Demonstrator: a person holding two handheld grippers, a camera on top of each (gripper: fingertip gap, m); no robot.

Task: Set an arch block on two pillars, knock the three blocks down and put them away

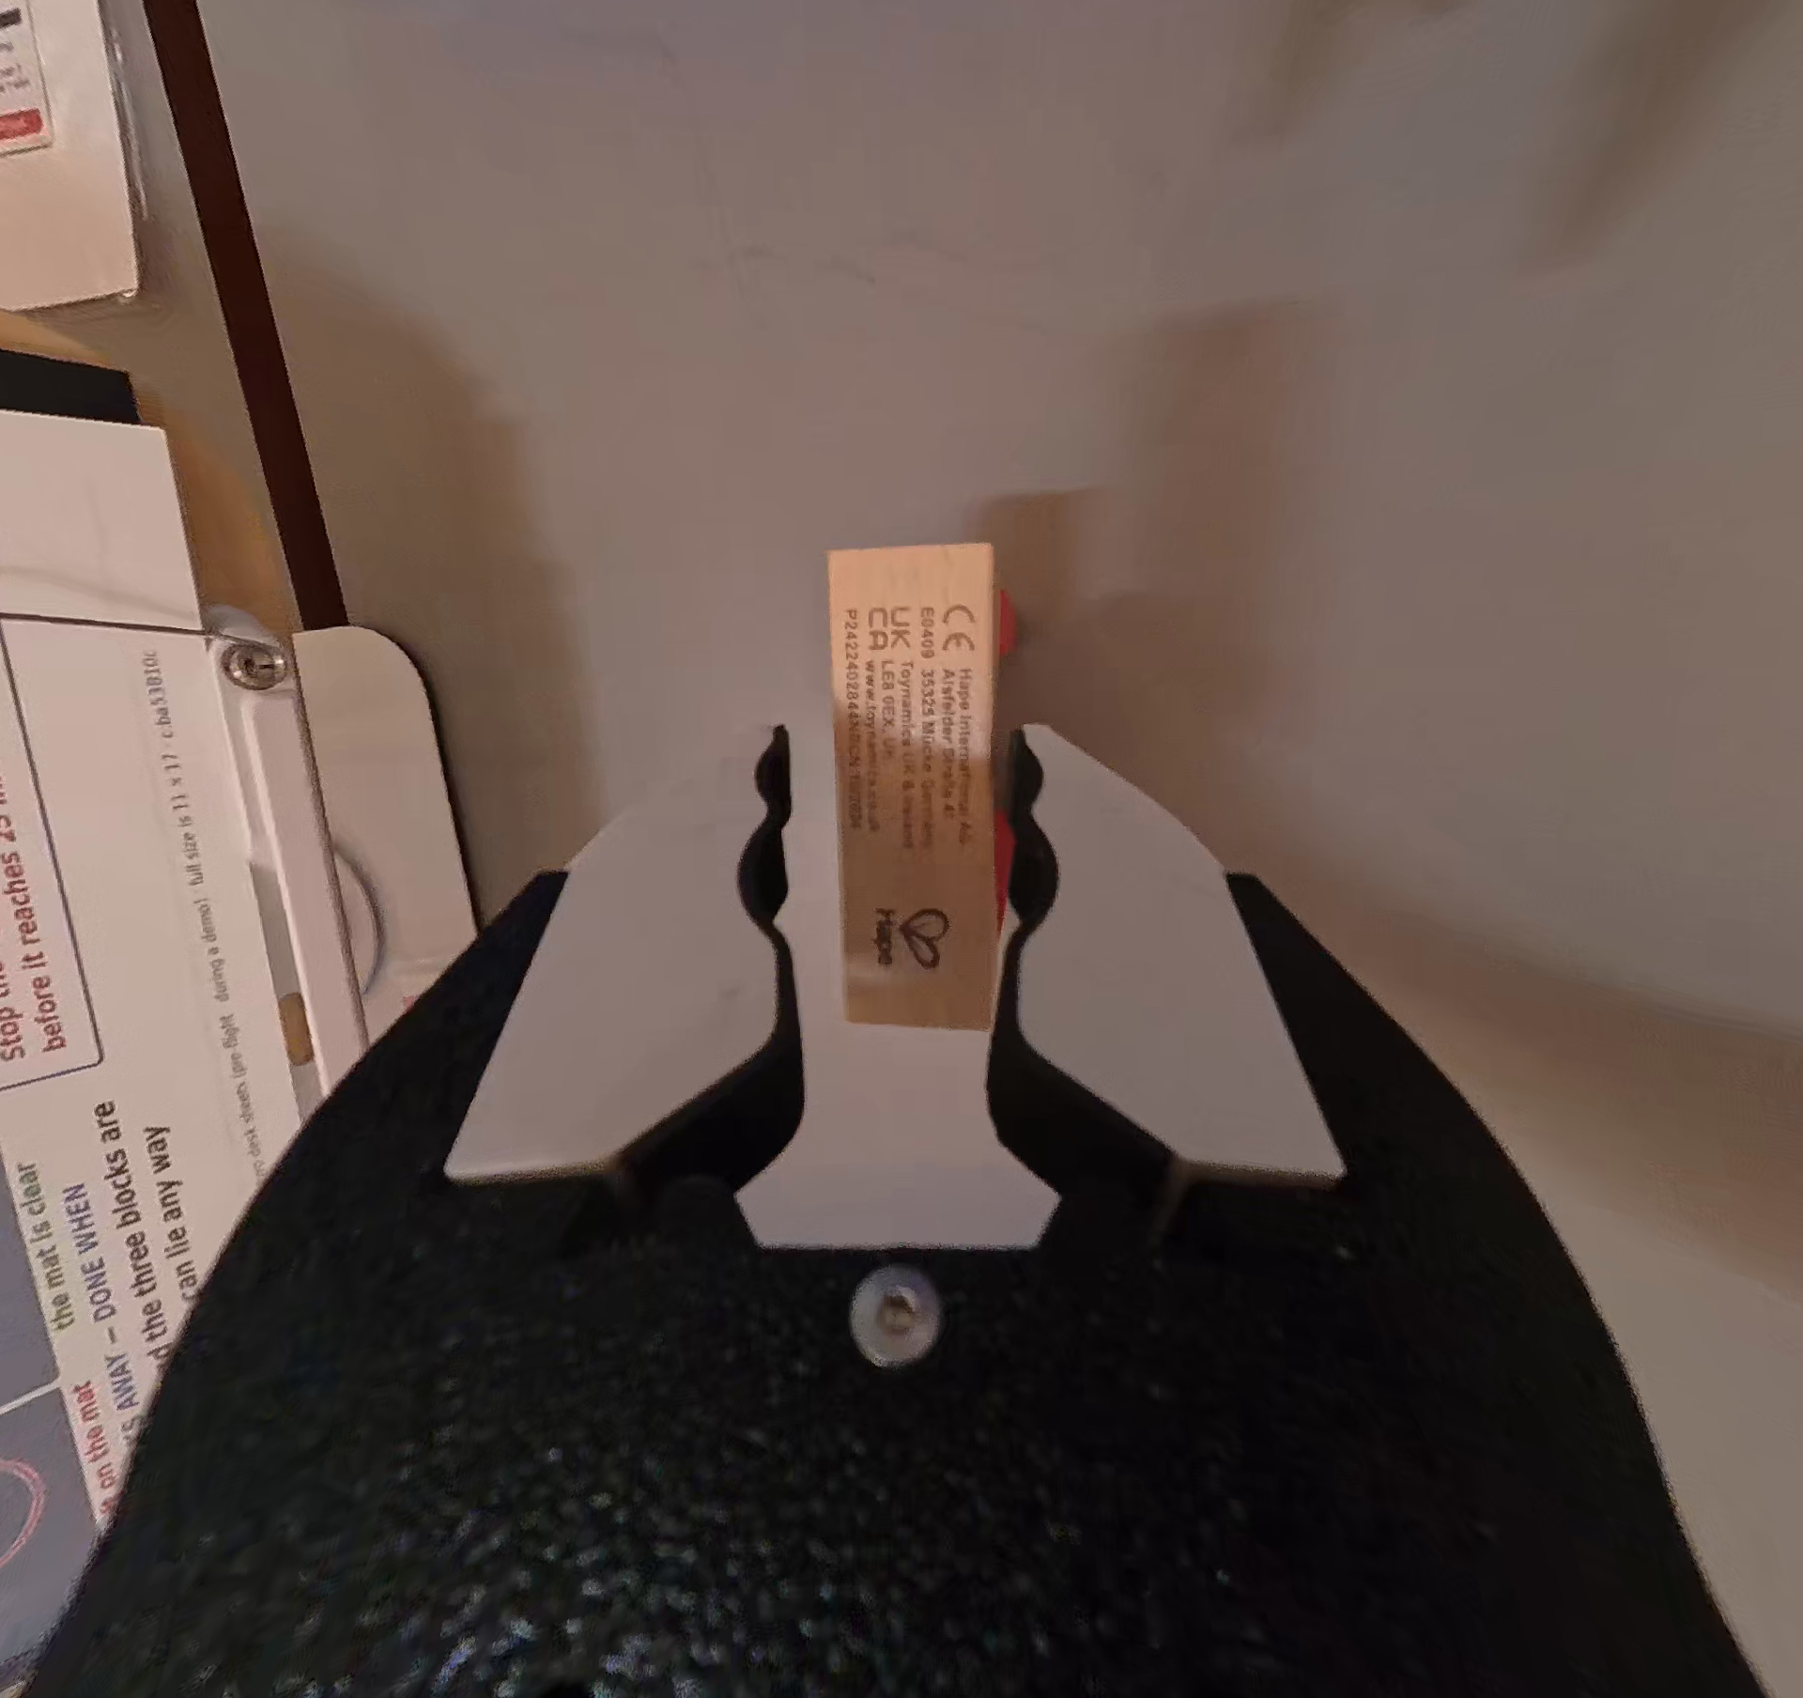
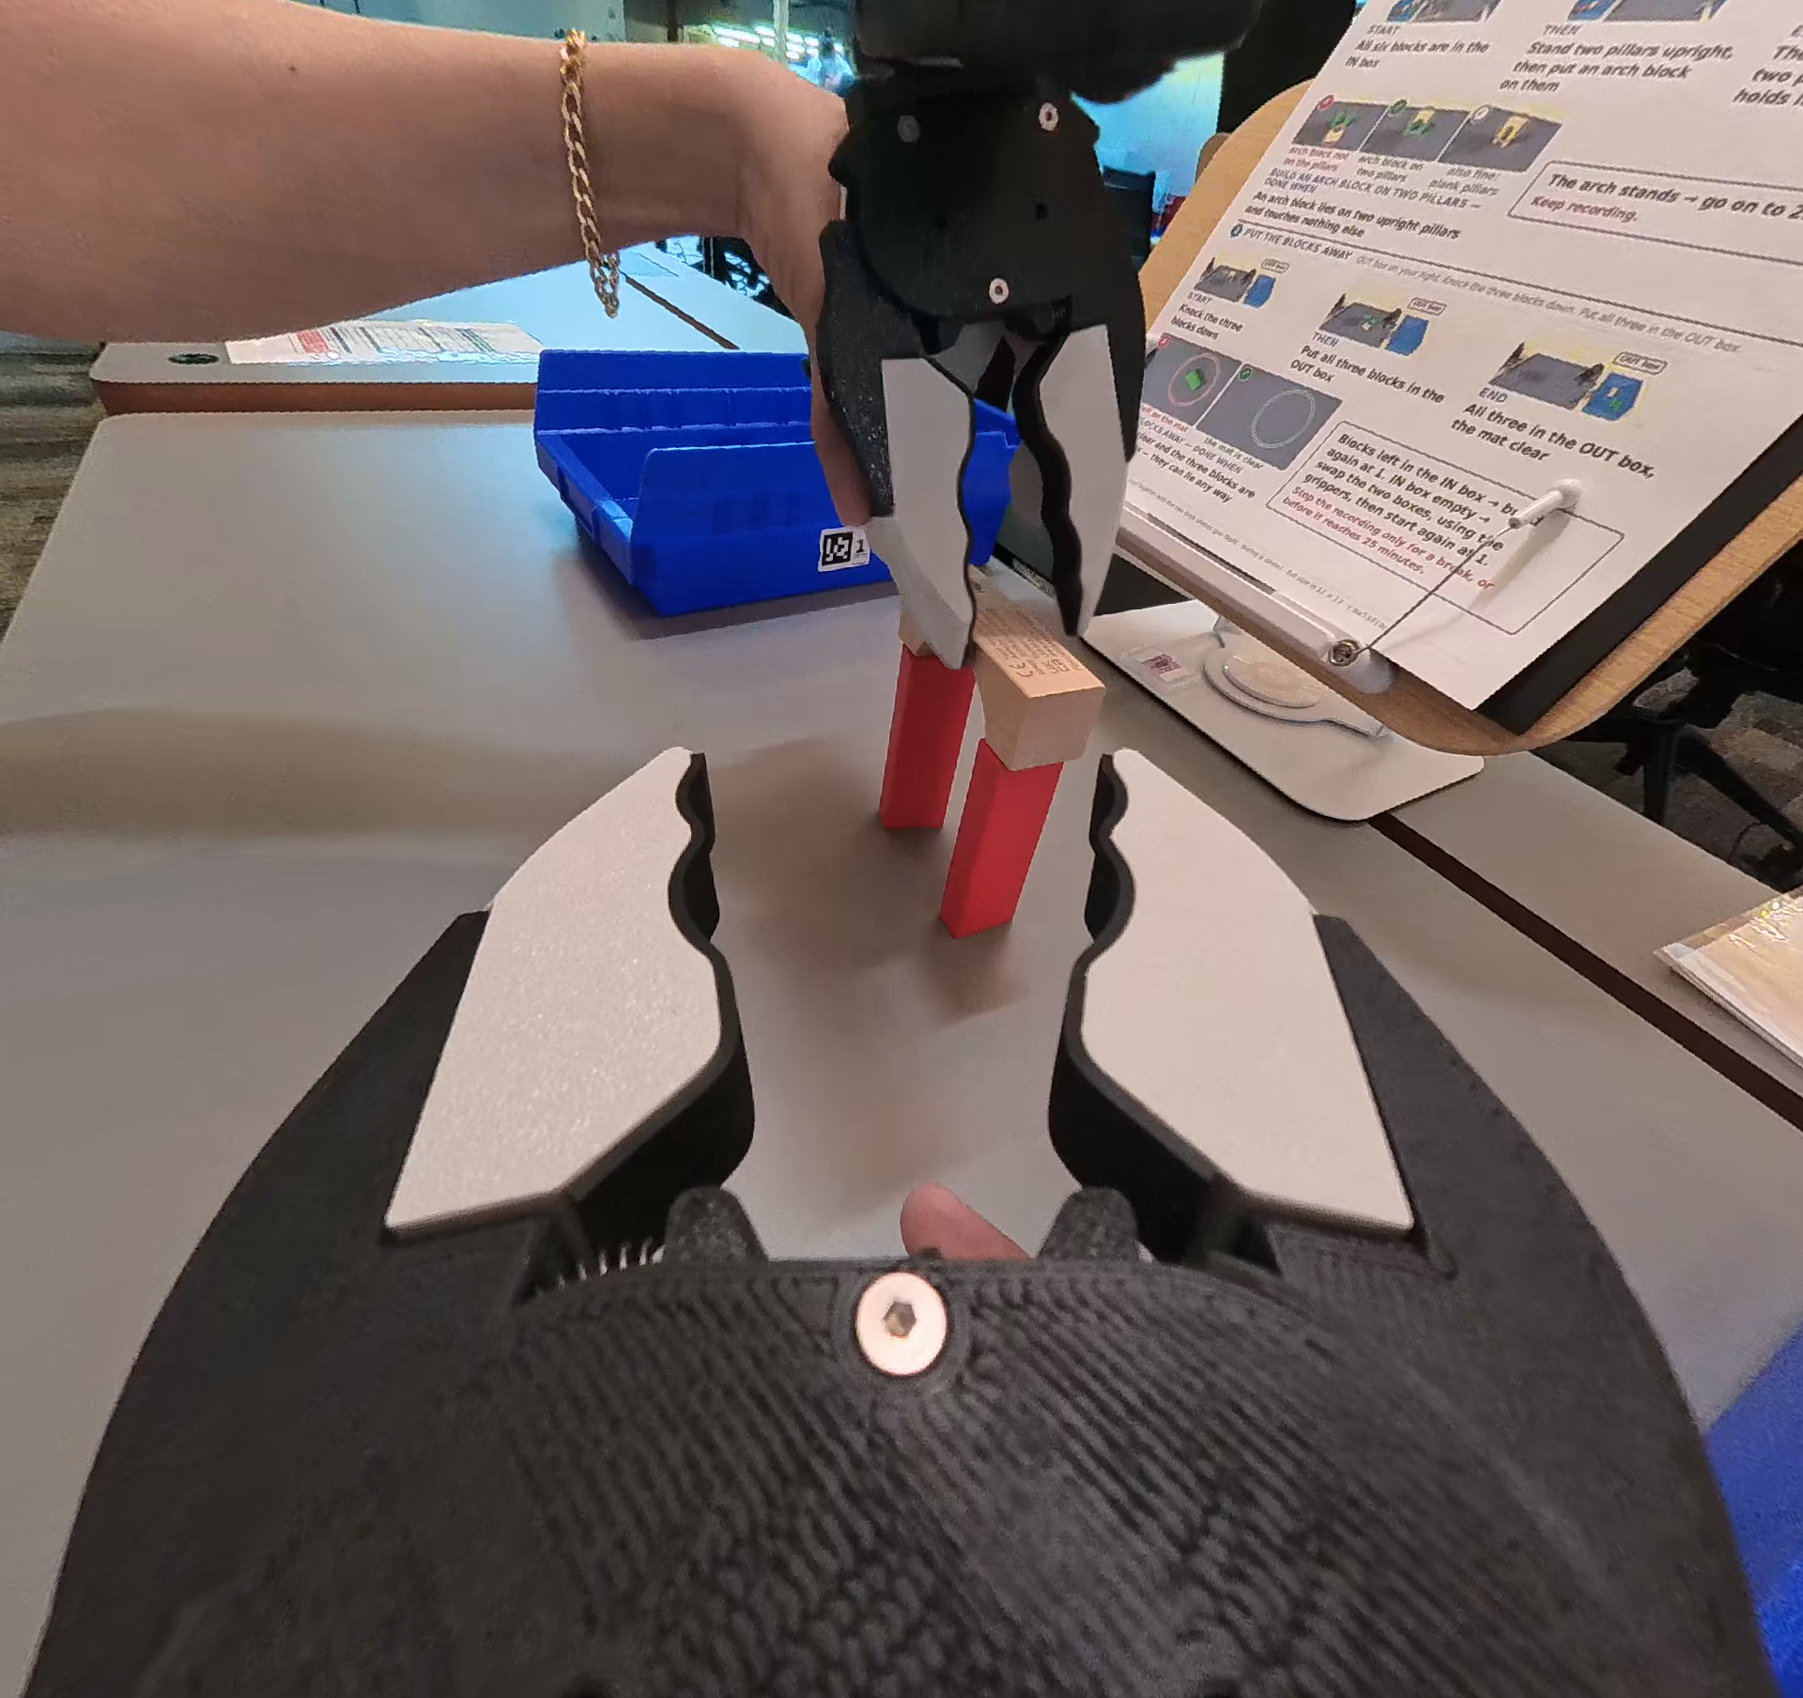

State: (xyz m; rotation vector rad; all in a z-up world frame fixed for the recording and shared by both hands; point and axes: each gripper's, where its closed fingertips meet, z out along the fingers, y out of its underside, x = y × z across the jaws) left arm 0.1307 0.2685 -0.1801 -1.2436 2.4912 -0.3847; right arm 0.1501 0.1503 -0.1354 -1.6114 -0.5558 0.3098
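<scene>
A pale wooden block (image 2: 1039,705) with printing on one face lies across the tops of two upright red blocks, the near one (image 2: 1000,841) and the far one (image 2: 922,744), on the grey table (image 2: 293,675). My left gripper (image 2: 1015,627) comes down from above and straddles the wooden block with its jaws a little wider than it. In the left wrist view the wooden block (image 1: 912,783) sits between my left gripper's (image 1: 898,744) jaws, with a gap on its left side. Red tops (image 1: 1005,617) peek out on its right. My right gripper (image 2: 902,763) is open and empty, low over the table just short of the near red block.
A blue bin (image 2: 683,500) stands behind the blocks. A slanted instruction board (image 2: 1463,285) on a white stand is at the right, and also at the left edge of the left wrist view (image 1: 98,871). Papers (image 2: 1746,968) lie at the right edge. A person's forearm (image 2: 293,148) holds the left gripper. The tips of one gripper are about 12 cm away from the tips of the other.
</scene>
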